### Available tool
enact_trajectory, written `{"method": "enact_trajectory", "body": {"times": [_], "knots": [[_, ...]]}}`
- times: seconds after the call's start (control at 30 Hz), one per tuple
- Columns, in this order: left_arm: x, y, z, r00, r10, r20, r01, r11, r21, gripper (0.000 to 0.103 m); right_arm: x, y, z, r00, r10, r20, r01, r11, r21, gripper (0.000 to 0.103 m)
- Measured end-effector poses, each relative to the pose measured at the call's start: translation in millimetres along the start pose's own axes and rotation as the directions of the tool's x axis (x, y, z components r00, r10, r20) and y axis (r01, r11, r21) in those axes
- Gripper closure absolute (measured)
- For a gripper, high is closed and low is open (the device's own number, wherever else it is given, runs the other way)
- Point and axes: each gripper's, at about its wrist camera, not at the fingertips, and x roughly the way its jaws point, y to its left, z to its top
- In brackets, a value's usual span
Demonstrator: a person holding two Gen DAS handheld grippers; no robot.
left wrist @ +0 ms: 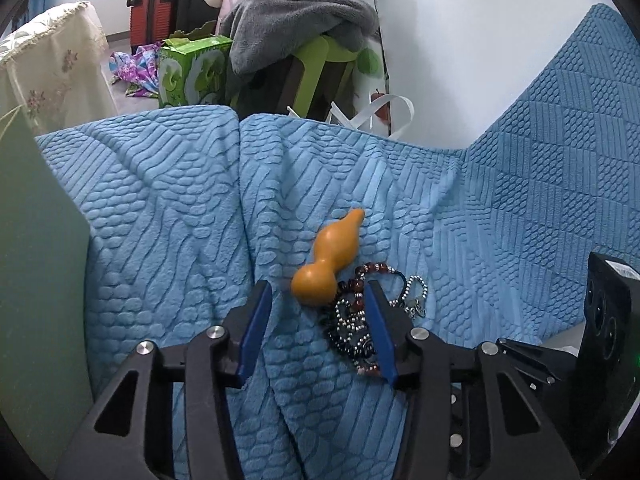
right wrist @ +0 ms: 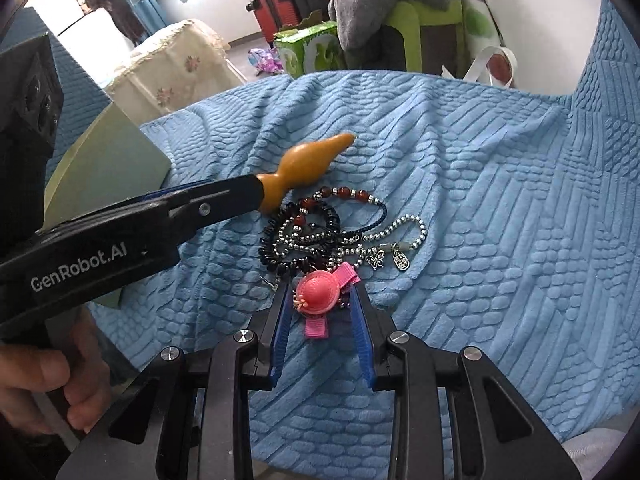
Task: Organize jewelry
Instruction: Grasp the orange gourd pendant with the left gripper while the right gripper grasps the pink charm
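Note:
An orange gourd-shaped ornament (left wrist: 328, 254) lies on the blue textured cover (left wrist: 160, 220). Its round base sits between the tips of my left gripper (left wrist: 318, 290), which is open. Right of it is a tangle of bead bracelets and silver ball chains (left wrist: 356, 320), against the right finger. In the right wrist view the same tangle (right wrist: 320, 228) lies just past my right gripper (right wrist: 320, 290). The right gripper is shut on a pink hat-shaped hair clip (right wrist: 318, 290) with a pink ribbon. The gourd (right wrist: 308, 160) is partly hidden by the left gripper's finger (right wrist: 224, 200).
A pale green board (right wrist: 108, 160) stands at the left edge of the cover. Beyond the cover are a green carton (left wrist: 192, 72), a green stool (left wrist: 320, 64) piled with grey clothes, and red suitcases. A hand (right wrist: 40, 380) holds the left gripper's handle.

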Motion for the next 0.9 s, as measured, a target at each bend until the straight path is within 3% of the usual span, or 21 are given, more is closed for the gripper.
{"method": "enact_trajectory", "body": {"times": [0.13, 0.3, 0.53, 0.6, 0.7, 0.73, 0.9], "knots": [[7, -1, 5, 1.000, 0.006, -0.006, -0.006, 1.000, 0.009, 0.060, 2, 3, 1, 1.000, -0.004, 0.008, 0.004, 1.000, -0.011, 0.076], [13, 1, 8, 1.000, 0.003, -0.005, -0.003, 1.000, 0.012, 0.060, 3, 2, 4, 1.000, 0.004, 0.019, -0.004, 1.000, -0.007, 0.087], [19, -6, 12, 1.000, 0.009, -0.021, -0.008, 0.999, 0.050, 0.060, -12, -9, 4, 0.997, 0.012, 0.071, -0.015, 0.999, 0.042, 0.087], [20, -10, 12, 1.000, 0.018, -0.018, -0.016, 0.997, 0.070, 0.068, -15, -16, 4, 0.997, 0.010, 0.079, -0.015, 0.998, 0.064, 0.087], [26, -13, 15, 0.999, 0.007, -0.035, -0.004, 0.996, 0.087, 0.069, -20, -25, 3, 0.996, 0.011, 0.087, -0.020, 0.994, 0.104, 0.087], [27, -13, 15, 0.999, 0.011, -0.037, -0.007, 0.996, 0.090, 0.075, -22, -28, 4, 0.996, 0.010, 0.094, -0.021, 0.993, 0.117, 0.087], [31, -14, 17, 0.999, 0.022, -0.044, -0.017, 0.994, 0.105, 0.075, -21, -32, 5, 0.996, 0.010, 0.090, -0.023, 0.990, 0.139, 0.087]]}}
